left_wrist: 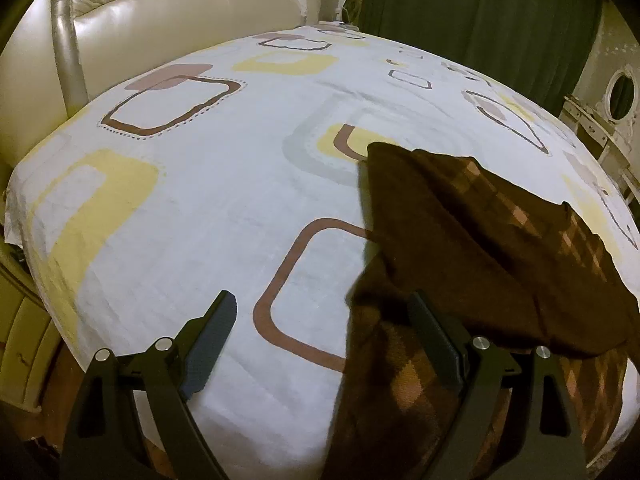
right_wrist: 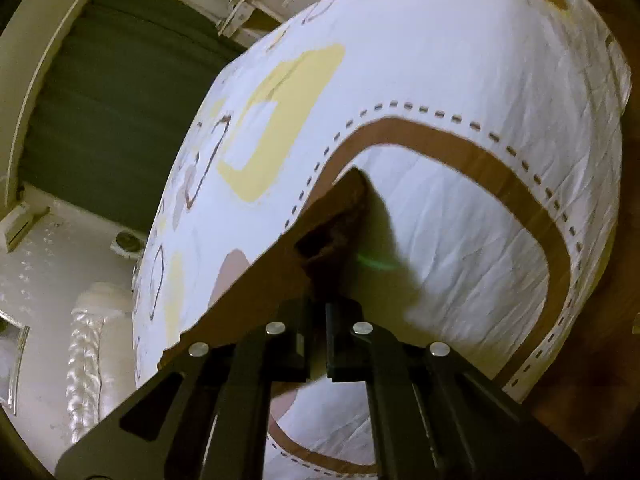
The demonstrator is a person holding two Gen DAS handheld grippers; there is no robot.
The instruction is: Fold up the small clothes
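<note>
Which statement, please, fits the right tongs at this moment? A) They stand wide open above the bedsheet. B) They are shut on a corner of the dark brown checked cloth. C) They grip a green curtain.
B: the right tongs pinch the dark brown checked cloth, lifting its corner off the patterned white bedsheet.

The room was dim and the light was warm and yellowish. The headboard (left_wrist: 160, 12) had bright glare. My brown garment (left_wrist: 460, 240) threw a dark shadow on the bedsheet (left_wrist: 220, 208). Both views bent strongly at the black round edges. My right view was a little blurred, with one green flare.
</note>
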